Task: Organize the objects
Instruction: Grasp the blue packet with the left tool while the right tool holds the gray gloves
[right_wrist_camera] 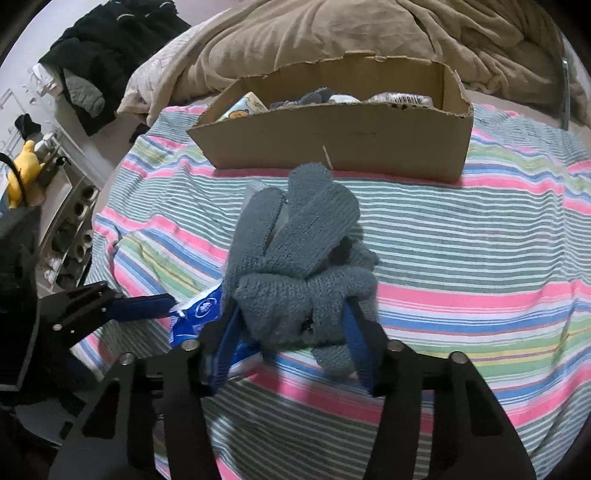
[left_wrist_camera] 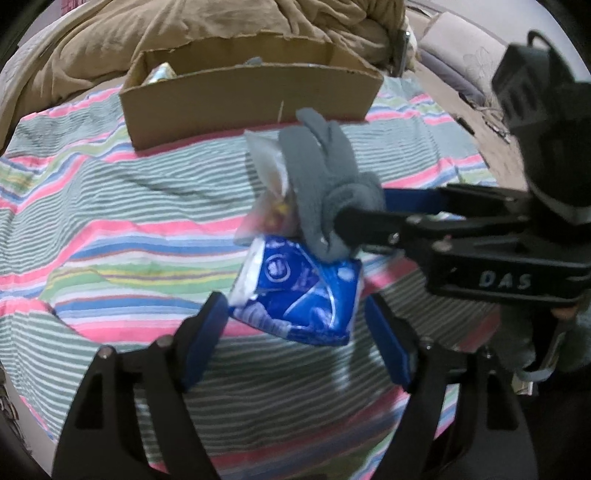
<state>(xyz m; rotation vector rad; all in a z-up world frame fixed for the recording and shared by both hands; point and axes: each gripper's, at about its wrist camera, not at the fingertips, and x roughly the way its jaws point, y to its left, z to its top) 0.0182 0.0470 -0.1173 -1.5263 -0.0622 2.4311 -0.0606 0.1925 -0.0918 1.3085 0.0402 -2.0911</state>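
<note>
1. The right gripper (right_wrist_camera: pixel 291 328) pinches a grey knitted glove (right_wrist_camera: pixel 295 254) between its blue pads; the glove's fingers fan out ahead of the tips, toward the cardboard box (right_wrist_camera: pixel 332 136)
2. In the left wrist view the right gripper (left_wrist_camera: pixel 343 221) reaches in from the right, its tips buried in the grey knitted glove (left_wrist_camera: pixel 317 181)
3. The left gripper (left_wrist_camera: pixel 295 314) stands spread, its blue pads either side of a blue snack packet (left_wrist_camera: pixel 295 291); whether the pads touch it I cannot tell
4. A clear plastic bag (left_wrist_camera: pixel 266 177) sits just behind the packet, against the glove
5. All three lie or hang over the striped bedsheet (left_wrist_camera: pixel 110 221), in front of the cardboard box (left_wrist_camera: pixel 240 103)
6. The box already holds several items, among them a printed pack (right_wrist_camera: pixel 243 107) and something grey
7. A tan blanket (right_wrist_camera: pixel 332 33) is bunched behind the box
</note>
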